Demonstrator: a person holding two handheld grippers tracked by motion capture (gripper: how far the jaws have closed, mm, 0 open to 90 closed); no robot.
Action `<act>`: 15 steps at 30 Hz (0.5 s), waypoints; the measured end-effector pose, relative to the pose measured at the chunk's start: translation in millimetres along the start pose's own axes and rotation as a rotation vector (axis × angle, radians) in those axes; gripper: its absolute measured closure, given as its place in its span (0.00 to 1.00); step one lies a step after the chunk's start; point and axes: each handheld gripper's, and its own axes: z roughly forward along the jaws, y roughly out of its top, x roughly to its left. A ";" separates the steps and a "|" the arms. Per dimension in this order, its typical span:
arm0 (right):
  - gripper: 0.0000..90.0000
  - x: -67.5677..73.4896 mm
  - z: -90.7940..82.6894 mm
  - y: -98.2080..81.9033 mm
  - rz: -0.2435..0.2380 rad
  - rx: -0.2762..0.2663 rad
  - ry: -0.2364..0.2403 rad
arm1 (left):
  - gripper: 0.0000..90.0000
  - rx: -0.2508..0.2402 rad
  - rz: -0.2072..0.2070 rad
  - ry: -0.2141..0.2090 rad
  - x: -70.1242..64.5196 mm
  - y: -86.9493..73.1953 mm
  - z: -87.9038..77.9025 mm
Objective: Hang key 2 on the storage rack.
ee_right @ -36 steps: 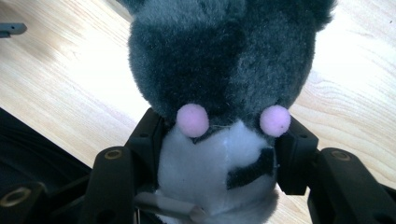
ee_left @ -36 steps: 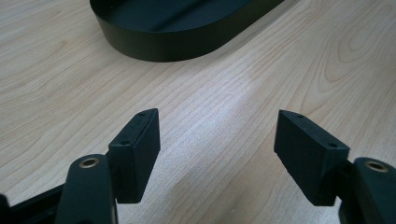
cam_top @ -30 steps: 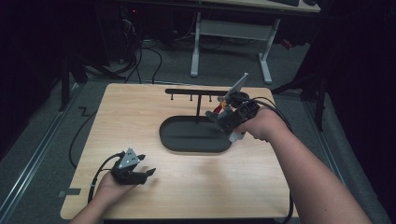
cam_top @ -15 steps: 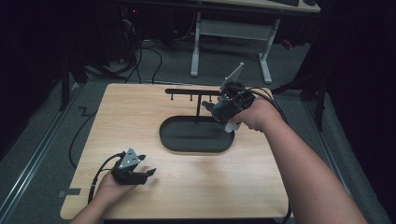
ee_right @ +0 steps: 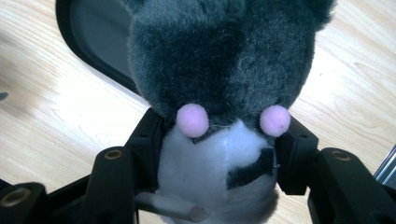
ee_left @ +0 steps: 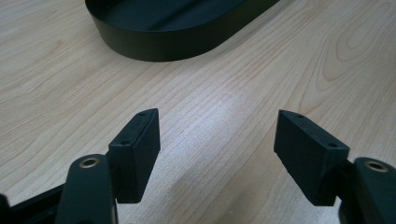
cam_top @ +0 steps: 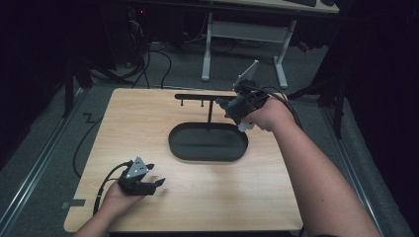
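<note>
Right tool (cam_top: 236, 109) was clamped on a grey-and-white plush toy (ee_right: 219, 70), jaws pressing its white lower part from both sides, pink pom-poms (ee_right: 192, 120) sitting just above the pads. It was held up in the air, over the far right end of the black oval tray (cam_top: 207, 143), beside the thin black rack (cam_top: 200, 97) standing behind the tray. From the high view the toy itself was mostly hidden by the hand, probably just a white bit poking out below. Left tool (cam_top: 148, 183) rested low on the wooden surface (cam_top: 197, 197) near its front left corner, jaws wide apart with nothing between them, well apart from the tray.
</note>
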 end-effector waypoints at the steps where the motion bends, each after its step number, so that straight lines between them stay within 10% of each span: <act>1: 0.51 -0.2 3.3 -0.7 0.003 0.007 0.002 | 0.35 -0.002 0.000 0.001 -0.3 -0.1 0.3; 15: 0.50 1.5 55.9 -6.9 -0.002 0.050 0.046 | 0.36 0.004 0.002 -0.003 -1.8 -0.3 2.0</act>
